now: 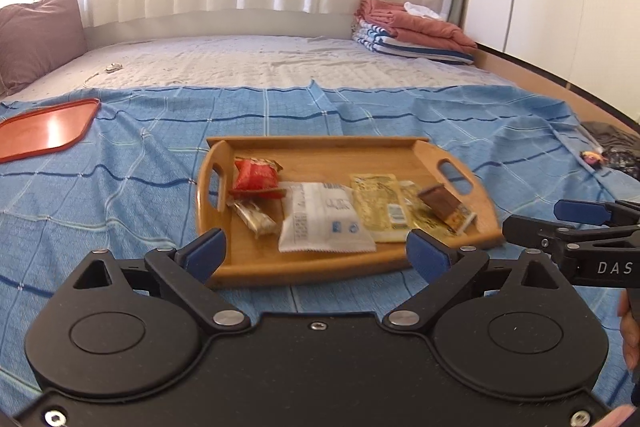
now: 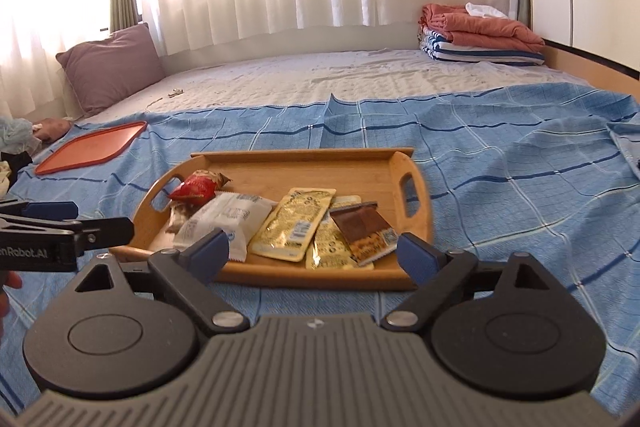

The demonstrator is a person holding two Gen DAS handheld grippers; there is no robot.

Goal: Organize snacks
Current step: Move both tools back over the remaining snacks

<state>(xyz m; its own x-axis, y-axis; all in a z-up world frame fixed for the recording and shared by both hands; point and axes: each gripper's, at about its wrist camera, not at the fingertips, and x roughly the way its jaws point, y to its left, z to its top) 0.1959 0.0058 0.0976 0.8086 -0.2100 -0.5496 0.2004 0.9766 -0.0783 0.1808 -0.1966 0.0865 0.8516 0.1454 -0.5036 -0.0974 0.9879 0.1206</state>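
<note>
At frame centre, the wooden tray held the snacks on the blue cloth. Both grippers hung empty, jaws spread wide. Upper left lay a red tray.

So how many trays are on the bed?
2. The wooden tray sits in the middle of the blue blanket with the snacks in it. The red tray lies flat further off to the left. I can't see any others hiding.
</note>
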